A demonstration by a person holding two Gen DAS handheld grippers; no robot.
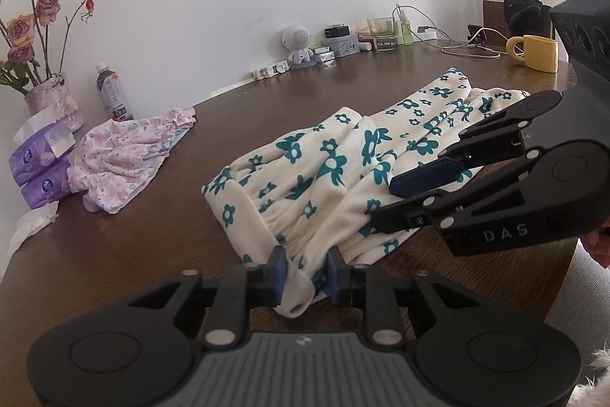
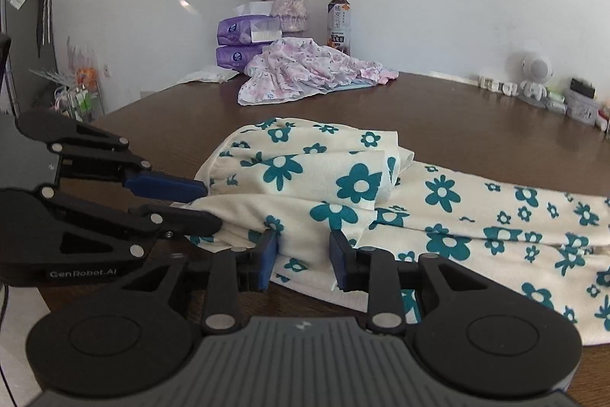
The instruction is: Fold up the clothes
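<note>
Nearest, the left claw (image 1: 305, 273) has its blue pads spread partway around a bunched corner of the cream floral garment (image 1: 324, 174), not quite pinching it. At three o'clock the right claw (image 2: 303, 260) straddles another fold, equally slack. Soft, light cloth that will sag; the elastic hem looks the best hold. Farther along the bench (image 1: 152, 235), at ten o'clock, a pink garment (image 1: 122, 159), tissue packs (image 1: 36, 174) and a bottle (image 1: 112, 96) sit well clear.

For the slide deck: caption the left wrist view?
Left tool straddles cream teal-flowered garment on brown wooden table; right tool alongside.
</note>
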